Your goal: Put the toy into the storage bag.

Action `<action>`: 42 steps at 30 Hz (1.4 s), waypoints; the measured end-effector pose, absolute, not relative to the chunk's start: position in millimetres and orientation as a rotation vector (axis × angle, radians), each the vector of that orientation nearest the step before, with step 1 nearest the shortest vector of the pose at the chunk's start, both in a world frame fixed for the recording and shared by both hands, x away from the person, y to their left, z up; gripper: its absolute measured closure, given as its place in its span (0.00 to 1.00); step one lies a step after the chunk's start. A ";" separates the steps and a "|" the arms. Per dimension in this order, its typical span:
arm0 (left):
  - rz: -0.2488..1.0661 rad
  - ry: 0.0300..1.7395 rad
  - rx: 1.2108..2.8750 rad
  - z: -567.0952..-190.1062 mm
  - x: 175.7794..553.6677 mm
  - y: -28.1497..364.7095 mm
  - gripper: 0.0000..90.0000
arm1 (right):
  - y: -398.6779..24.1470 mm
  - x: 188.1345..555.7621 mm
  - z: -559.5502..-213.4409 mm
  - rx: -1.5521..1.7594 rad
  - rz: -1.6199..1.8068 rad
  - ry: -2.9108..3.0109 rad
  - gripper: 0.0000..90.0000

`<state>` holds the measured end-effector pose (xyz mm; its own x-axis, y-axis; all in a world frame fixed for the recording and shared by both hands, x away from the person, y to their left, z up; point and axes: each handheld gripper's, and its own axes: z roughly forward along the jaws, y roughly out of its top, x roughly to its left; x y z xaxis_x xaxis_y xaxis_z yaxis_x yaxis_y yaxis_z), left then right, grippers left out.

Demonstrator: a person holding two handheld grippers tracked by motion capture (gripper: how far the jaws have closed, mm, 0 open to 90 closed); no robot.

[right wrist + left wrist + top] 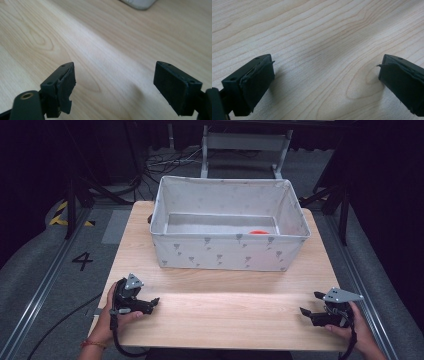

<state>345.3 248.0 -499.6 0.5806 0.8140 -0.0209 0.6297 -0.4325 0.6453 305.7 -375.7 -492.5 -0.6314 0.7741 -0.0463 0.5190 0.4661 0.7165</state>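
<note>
Both grippers rest low on the table [225, 315], one at each lower corner of the high view. The left gripper [152, 304] sits at lower left, the right gripper [309, 309] at lower right, and their tips point inward toward each other. In each gripper view the two black jaws stand wide apart with bare wood grain between them — neither holds anything.

The thing nearest the work is the fabric bin [227, 252], pale grey with small dark motifs, standing in the upper middle of the frame and well apart from both grippers. Inside it, against the near wall toward the right, a small orange thing [258, 232] peeks out; too little of it shows to say what it is.

What could go wrong, as I judge it: the bin's walls are soft and tall, so a reach over the near rim could snag the fabric and drag or tip the bin — and the orange thing lies tight to that wall, where the jaws may close on cloth instead.

Writing: a "4" [82, 260] is marked on the floor at middle left. The bin's motifs carry no readable text.
</note>
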 end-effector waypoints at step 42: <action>0.406 1.196 2.174 -499.9 346.3 243.9 0.00 | -384.5 305.1 -505.2 1.193 1.012 2.323 0.16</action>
